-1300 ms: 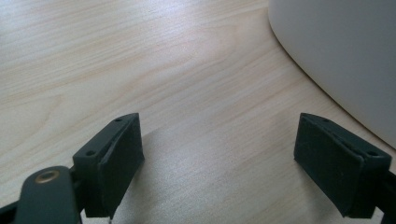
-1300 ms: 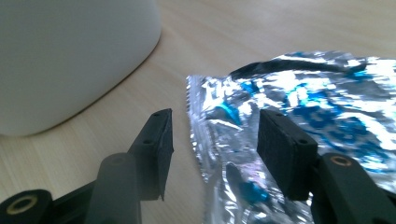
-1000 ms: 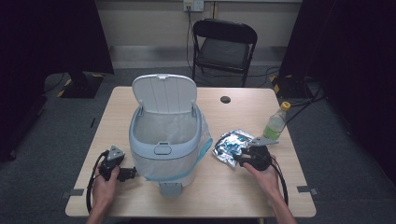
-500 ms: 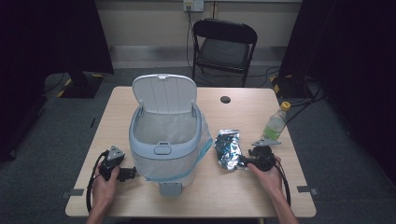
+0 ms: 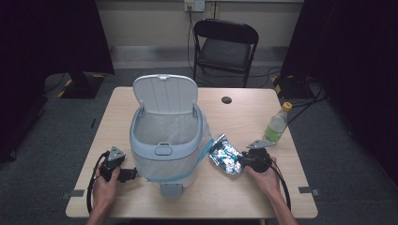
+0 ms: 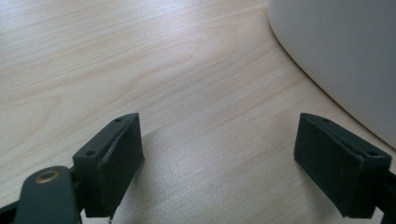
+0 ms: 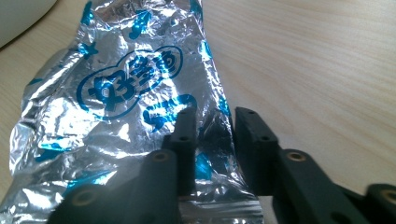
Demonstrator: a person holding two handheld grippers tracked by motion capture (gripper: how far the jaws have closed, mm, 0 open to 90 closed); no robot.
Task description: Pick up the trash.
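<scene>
A crinkled silver foil wrapper with blue print stands on edge on the wooden table, right of a pale grey bin. The bin's lid is up. My right gripper is shut on the wrapper's near edge. Its jaws have just been closing, with the foil pinched between them. My left gripper lies at the bin's left foot, pointing at it. It stands open with only bare table between the pads, and the bin wall lies just ahead.
A plastic bottle with a yellow cap stands near the table's right edge. A blue-edged bag liner hangs out of the bin on its right side. A cable hole sits in the far tabletop, and a black folding chair stands beyond it.
The wrapper lay flat and spread a second ago; now it stands up, bunched narrower. The right gripper has closed on its edge and shifted slightly right. The left gripper has not moved.
</scene>
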